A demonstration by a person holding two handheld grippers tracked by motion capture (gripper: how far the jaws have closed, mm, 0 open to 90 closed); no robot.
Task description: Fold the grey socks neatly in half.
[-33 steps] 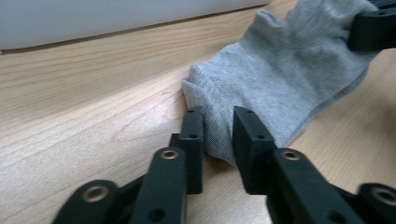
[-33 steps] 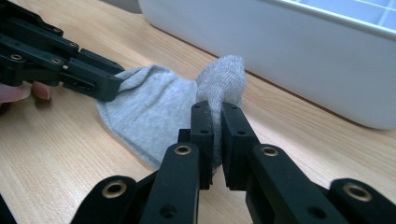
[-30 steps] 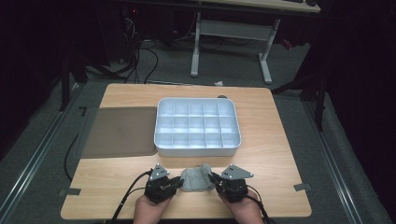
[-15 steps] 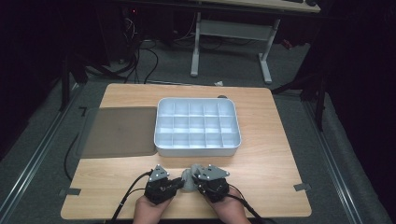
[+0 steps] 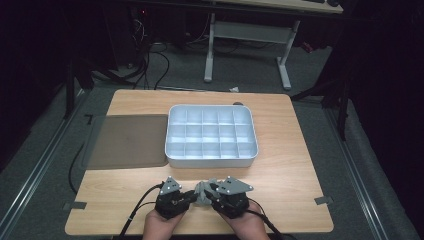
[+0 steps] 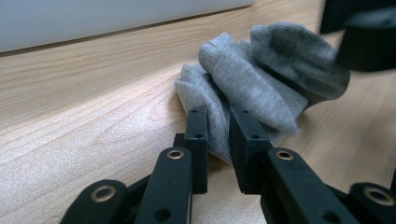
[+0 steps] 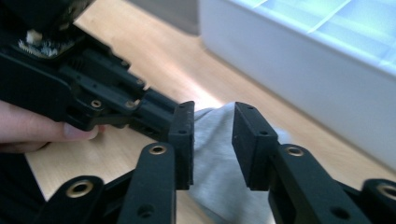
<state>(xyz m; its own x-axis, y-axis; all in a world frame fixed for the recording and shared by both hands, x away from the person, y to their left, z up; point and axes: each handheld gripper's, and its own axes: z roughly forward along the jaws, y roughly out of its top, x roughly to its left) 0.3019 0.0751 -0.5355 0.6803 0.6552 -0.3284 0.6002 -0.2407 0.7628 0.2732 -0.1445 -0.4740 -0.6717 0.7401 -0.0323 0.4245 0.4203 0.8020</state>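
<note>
A grey sock [image 5: 202, 191] lies bunched and folded over on the wooden table near its front edge, between my two grippers. My left gripper [image 5: 193, 197] is shut on a fold of the sock [image 6: 261, 79], and the fabric is pinched between its pads [image 6: 198, 135]. My right gripper [image 5: 212, 194] is open. Its jaws have just been opening and now stand apart over the sock [image 7: 215, 186] without pressing on it. In the right gripper view the left gripper's body [image 7: 84, 88] lies close by on the left, with a fingertip [image 7: 70, 131] under it.
A white compartmented tray [image 5: 211, 161] stands in the middle of the table, just beyond the sock. A dark grey mat [image 5: 129, 141] lies to its left. The table's front edge is close behind both hands. Cables trail from the grippers off the front.
The right gripper carried its end of the stretched sock left onto the left gripper's end, then let go and drew slightly back to the right. The left gripper stayed put.
</note>
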